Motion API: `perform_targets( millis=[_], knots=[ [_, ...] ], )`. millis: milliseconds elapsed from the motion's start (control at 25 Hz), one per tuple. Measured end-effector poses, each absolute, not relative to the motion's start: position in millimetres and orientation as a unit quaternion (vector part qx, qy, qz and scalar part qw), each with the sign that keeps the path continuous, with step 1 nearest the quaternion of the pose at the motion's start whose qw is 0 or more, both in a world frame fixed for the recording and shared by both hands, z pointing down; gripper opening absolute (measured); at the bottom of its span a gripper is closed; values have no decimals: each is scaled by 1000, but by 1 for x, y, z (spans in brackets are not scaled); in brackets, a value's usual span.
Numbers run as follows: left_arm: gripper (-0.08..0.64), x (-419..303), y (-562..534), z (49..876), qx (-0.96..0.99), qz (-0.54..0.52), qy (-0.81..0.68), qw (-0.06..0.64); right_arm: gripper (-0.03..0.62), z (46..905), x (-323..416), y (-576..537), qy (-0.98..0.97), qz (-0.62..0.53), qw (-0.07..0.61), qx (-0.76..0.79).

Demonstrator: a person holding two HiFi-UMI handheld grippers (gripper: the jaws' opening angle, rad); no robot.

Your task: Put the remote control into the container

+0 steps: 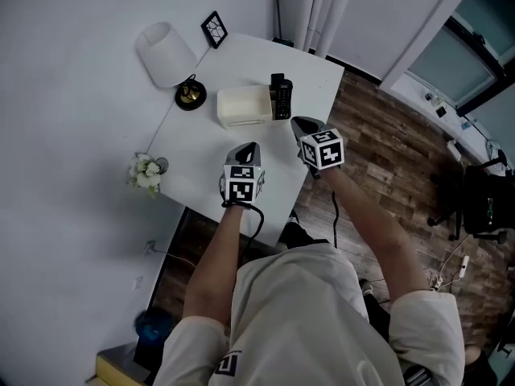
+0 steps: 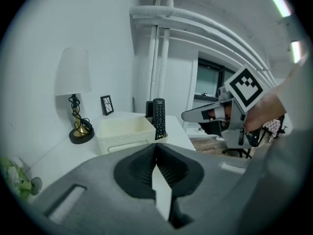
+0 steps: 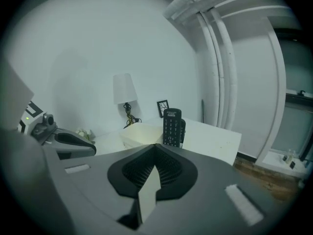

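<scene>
From where I stood, the cream container (image 1: 245, 105) sat on the white table (image 1: 201, 171), and everything else was arranged around it. The black remote control (image 1: 281, 96) stood on end at the end of the container on the person's right, with its buttons facing the person. Its foot looked tucked behind a low cream rim there. I could not tell for certain whether it was inside a narrow end compartment or only leaning against the wall. A second dark upright thing (image 2: 149, 108) stood just behind it, touching or nearly so. The main hollow of the container looked empty.

The left gripper (image 1: 246, 149) hovered over the table on the near side of the container, pointing towards it. Its jaws were pressed together with nothing between them. The right gripper (image 1: 301, 124) hung just short of the container's remote end, close to the remote but not touching it. Its jaws were likewise closed tight and held nothing.

On the far left of the container was a lamp (image 1: 166, 51) with a white shade and a dark round base. A small black picture frame (image 1: 214, 29) stood beyond the lamp, near the wall. A little bunch of white flowers (image 1: 146, 172) was well to the left of the container, at the table's edge. Wooden floor (image 1: 378, 163) showed off to the right.
</scene>
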State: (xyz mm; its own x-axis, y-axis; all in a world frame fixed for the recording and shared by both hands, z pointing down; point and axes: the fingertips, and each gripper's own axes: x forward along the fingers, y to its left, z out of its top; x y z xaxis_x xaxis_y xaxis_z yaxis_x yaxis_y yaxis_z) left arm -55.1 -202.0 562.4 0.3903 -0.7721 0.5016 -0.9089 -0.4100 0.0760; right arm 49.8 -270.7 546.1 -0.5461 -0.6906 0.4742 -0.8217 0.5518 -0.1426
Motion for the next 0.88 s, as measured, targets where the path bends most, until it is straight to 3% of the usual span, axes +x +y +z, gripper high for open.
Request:
perform_targets(
  millis=[880],
  knots=[
    [5,-61,-172,540,835,168,-497,166,-3,550,38,-209,-842,218,173,462]
  ],
)
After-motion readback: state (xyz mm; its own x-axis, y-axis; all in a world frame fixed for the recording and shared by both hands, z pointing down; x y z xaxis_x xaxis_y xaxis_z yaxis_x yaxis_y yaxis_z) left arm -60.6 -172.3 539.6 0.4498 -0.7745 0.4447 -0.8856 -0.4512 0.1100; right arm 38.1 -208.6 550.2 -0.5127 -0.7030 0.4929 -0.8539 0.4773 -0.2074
